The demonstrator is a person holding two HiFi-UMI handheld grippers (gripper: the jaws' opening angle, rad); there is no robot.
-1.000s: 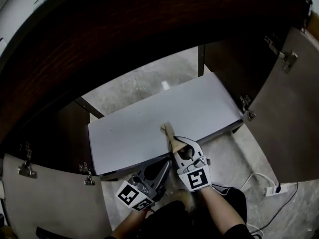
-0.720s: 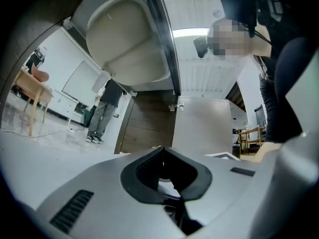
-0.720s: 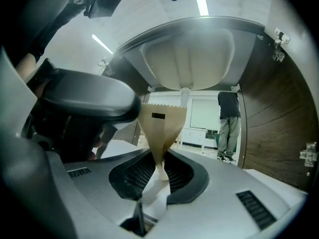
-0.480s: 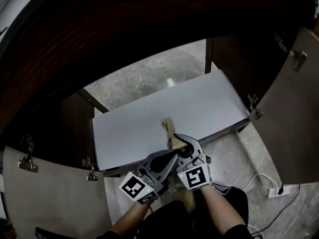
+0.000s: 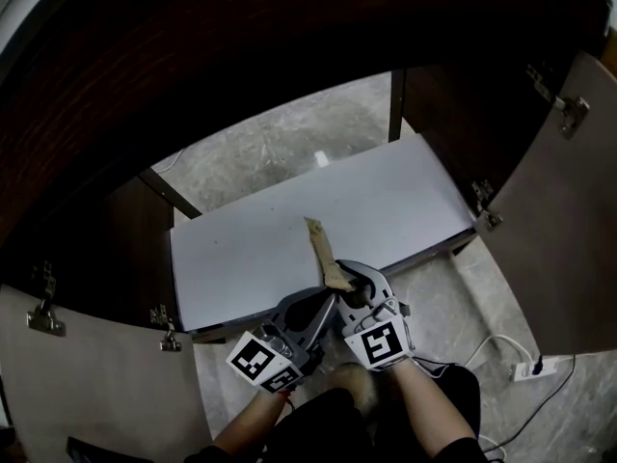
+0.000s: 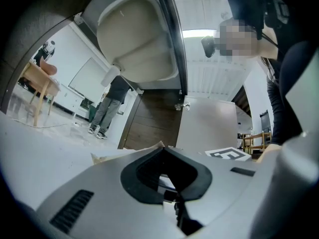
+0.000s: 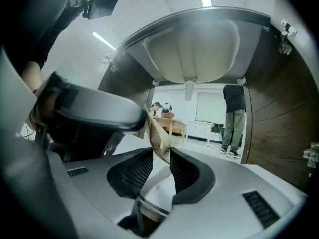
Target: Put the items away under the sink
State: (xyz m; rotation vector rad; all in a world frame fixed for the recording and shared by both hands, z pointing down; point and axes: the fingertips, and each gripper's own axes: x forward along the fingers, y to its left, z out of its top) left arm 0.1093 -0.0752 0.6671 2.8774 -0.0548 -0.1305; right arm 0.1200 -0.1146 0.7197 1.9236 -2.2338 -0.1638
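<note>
A flat tan cardboard-like piece [image 5: 321,244] lies slanted on the white shelf board [image 5: 241,258] inside the cabinet under the sink. Its near end sits between the jaws of my right gripper [image 5: 340,280]. In the right gripper view the tan piece [image 7: 158,136] leans on one pad, with a gap to the other. These jaws have just been opening and stand a little apart. My left gripper [image 5: 324,302] is shut and empty, its tip beside the right gripper. In the left gripper view, the shut left gripper [image 6: 163,149] has the piece's tan edge [image 6: 124,154] just beyond it.
Both cabinet doors hang open, the left door [image 5: 96,394] and the right door [image 5: 559,220]. The sink basin [image 7: 197,54] bulges overhead. A power strip with its cable [image 5: 525,367] lies on the floor at right. A person [image 7: 233,118] stands beyond the open back.
The left gripper has come forward beside the right one. The tan piece's far end has swung up and left on the shelf. The right jaws stand wider apart.
</note>
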